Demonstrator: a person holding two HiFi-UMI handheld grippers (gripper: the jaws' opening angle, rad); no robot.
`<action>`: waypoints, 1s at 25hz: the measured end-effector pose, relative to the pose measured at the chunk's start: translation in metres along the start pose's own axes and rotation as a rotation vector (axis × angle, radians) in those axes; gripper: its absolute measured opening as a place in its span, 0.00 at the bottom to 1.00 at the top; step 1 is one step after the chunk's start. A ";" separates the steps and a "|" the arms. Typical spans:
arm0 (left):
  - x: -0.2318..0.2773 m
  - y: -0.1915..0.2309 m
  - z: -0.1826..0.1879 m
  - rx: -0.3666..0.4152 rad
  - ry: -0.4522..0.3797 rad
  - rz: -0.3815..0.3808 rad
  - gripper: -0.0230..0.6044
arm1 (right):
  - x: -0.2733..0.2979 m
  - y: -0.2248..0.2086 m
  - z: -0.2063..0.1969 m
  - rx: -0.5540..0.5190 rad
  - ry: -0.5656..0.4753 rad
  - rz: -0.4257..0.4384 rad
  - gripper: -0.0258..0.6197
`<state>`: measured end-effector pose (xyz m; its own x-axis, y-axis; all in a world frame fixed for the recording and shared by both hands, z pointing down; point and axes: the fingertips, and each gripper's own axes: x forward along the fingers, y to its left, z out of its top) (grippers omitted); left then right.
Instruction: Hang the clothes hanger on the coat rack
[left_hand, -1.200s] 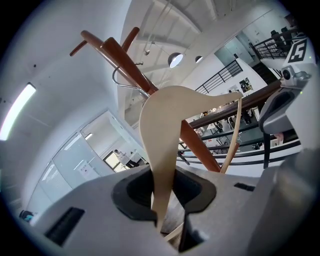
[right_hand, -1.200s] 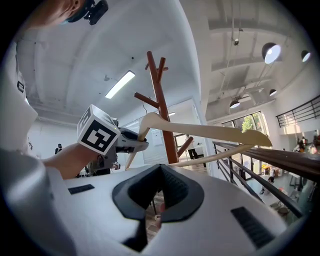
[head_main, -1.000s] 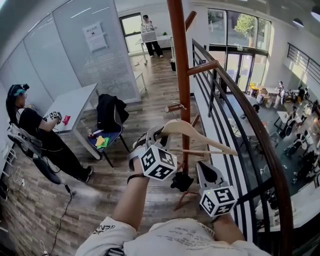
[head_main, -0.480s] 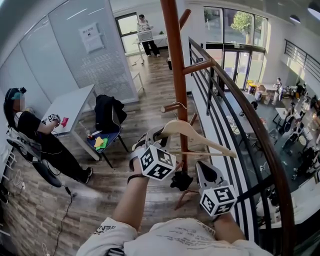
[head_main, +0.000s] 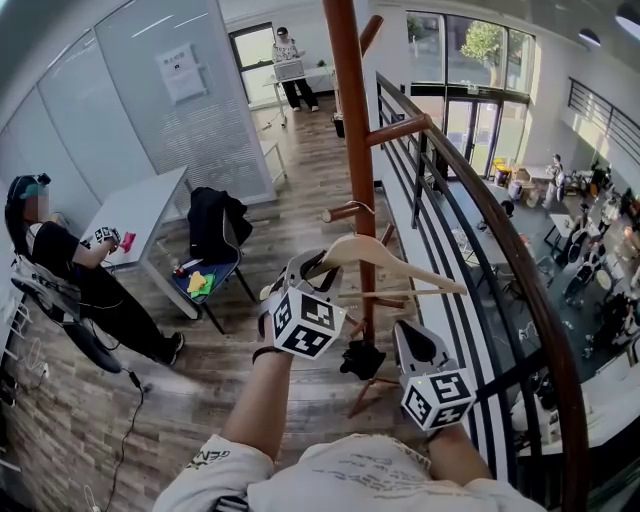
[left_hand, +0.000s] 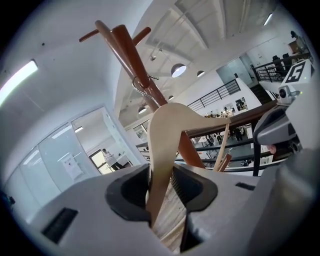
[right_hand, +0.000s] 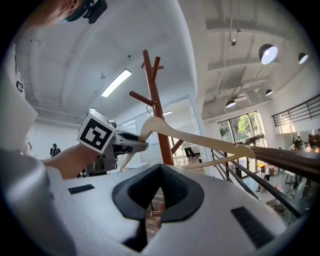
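Note:
The brown wooden coat rack (head_main: 350, 130) rises just ahead of me, beside the railing. A pale wooden clothes hanger (head_main: 400, 268) hangs beside its pole, its metal hook over a short peg (head_main: 340, 213). My left gripper (head_main: 312, 266) is at the hanger's left arm with its jaws opening. In the left gripper view the hanger (left_hand: 170, 130) stands between the pads, leaning on the left one with a gap on the right. My right gripper (head_main: 405, 330) is lower and to the right, shut and empty. In the right gripper view the hanger (right_hand: 200, 137) and rack (right_hand: 155, 100) lie ahead of it.
A dark curved railing (head_main: 480, 220) runs close along the right, with a lower floor beyond. A person sits at far left (head_main: 70, 270) by a white table (head_main: 150, 205). A chair with a dark jacket (head_main: 215, 225) stands left of the rack.
My left gripper has rolled a little, its marker cube now tilted. The hanger's arm has tipped slightly with it. The right gripper has stayed put.

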<state>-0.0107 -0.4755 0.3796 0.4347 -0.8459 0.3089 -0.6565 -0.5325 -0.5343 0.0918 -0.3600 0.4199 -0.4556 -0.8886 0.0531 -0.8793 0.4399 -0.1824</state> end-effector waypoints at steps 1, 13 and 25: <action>-0.001 0.000 0.001 -0.009 -0.013 -0.006 0.22 | 0.000 0.000 0.000 0.004 -0.001 0.004 0.04; -0.031 0.004 0.016 -0.193 -0.178 -0.080 0.29 | 0.006 0.007 -0.003 0.068 0.010 0.079 0.04; -0.060 0.027 0.023 -0.317 -0.331 -0.004 0.29 | 0.014 0.017 -0.002 0.060 0.030 0.124 0.04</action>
<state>-0.0403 -0.4389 0.3289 0.5775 -0.8163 0.0152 -0.7882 -0.5623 -0.2503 0.0705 -0.3644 0.4195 -0.5646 -0.8234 0.0562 -0.8068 0.5363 -0.2477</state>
